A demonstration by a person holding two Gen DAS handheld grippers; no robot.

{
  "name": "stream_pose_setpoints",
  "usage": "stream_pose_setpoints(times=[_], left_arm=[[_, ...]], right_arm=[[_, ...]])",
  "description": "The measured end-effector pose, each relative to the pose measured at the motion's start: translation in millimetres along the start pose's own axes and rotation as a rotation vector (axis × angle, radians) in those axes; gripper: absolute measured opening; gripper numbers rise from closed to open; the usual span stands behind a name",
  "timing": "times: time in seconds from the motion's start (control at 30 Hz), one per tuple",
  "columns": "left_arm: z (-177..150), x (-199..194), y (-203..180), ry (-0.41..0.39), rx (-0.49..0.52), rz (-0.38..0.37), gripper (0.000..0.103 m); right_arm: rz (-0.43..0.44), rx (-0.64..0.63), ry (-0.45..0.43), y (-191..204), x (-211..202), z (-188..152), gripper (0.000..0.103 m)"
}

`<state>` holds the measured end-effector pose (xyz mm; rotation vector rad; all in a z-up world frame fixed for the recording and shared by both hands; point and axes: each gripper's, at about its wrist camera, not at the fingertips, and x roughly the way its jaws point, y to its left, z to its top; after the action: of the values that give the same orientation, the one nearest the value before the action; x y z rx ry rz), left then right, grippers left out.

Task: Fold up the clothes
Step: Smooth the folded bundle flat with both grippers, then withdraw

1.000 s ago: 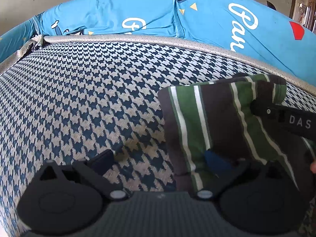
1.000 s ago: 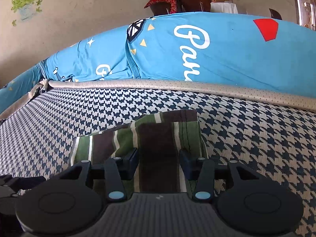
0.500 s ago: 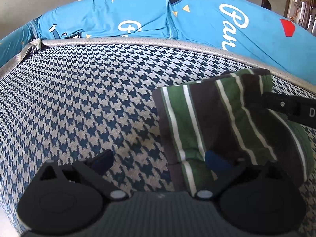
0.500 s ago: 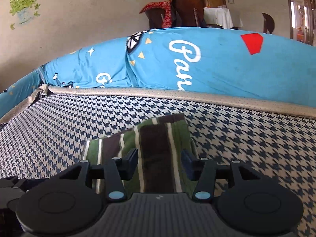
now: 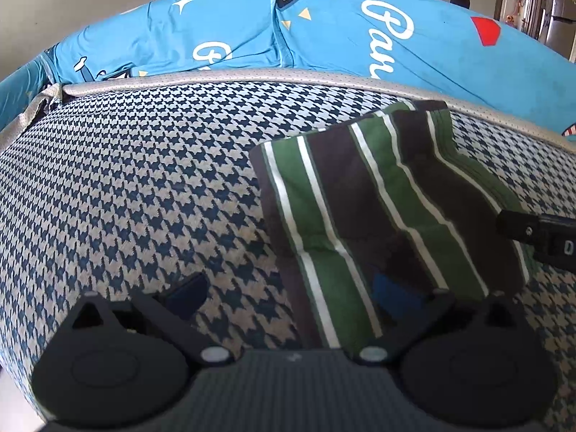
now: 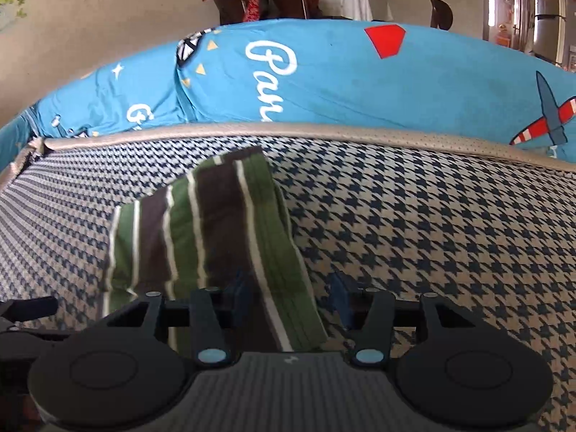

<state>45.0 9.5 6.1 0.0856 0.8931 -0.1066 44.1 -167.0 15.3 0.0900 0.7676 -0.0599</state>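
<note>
A folded garment with green, dark brown and white stripes lies flat on the houndstooth seat. My left gripper is open just above its near left edge: one pad hangs over the bare seat, the other over the cloth. From the right wrist view the same garment lies ahead and left. My right gripper is open, its jaws straddling the garment's near right corner with nothing clamped. The right gripper's finger pokes in at the left view's right edge.
A beige piped edge bounds the seat at the back. Behind it rises a bright blue printed cushion. Chairs and a white-clothed table stand far behind by the wall. Bare seat stretches to the garment's right.
Both grippers have drawn back and risen from the garment. The right gripper has shifted to the right, so the garment now sits left of its centre. The garment lies unmoved.
</note>
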Motion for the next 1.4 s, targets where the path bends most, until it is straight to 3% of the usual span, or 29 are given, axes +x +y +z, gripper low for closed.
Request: stream_pose_setpoints(times=[0.2, 0.7, 1.03, 1.27, 1.4], left_arm=[[-6.8, 11.3, -6.1, 0.023, 0.021, 0.015, 0.103], [-12.2, 16.8, -5.1, 0.031, -0.006, 0.002, 0.103], [-11.5, -1.3, -4.7, 0.043, -0.024, -0.006, 0.103], [-29.2, -18.7, -8.7, 0.037, -0.011, 0.015, 0.103], [-34.8, -28.2, -8.2, 0.034, -0.018, 0.022, 0.103]], right_arm=[[-0.007, 0.042, 0.062, -3.4, 17.1, -4.7, 0.05], [-0.055, 0.071, 0.08, -8.8, 29.8, -7.1, 0.08], [-0.002, 0.139, 0.138, -15.0, 13.7, -2.4, 0.081], [-0.026, 0.096, 0.118, -14.9, -11.6, -9.4, 0.082], [0.003, 0.049, 0.112, -12.9, -27.8, -15.7, 0.082]])
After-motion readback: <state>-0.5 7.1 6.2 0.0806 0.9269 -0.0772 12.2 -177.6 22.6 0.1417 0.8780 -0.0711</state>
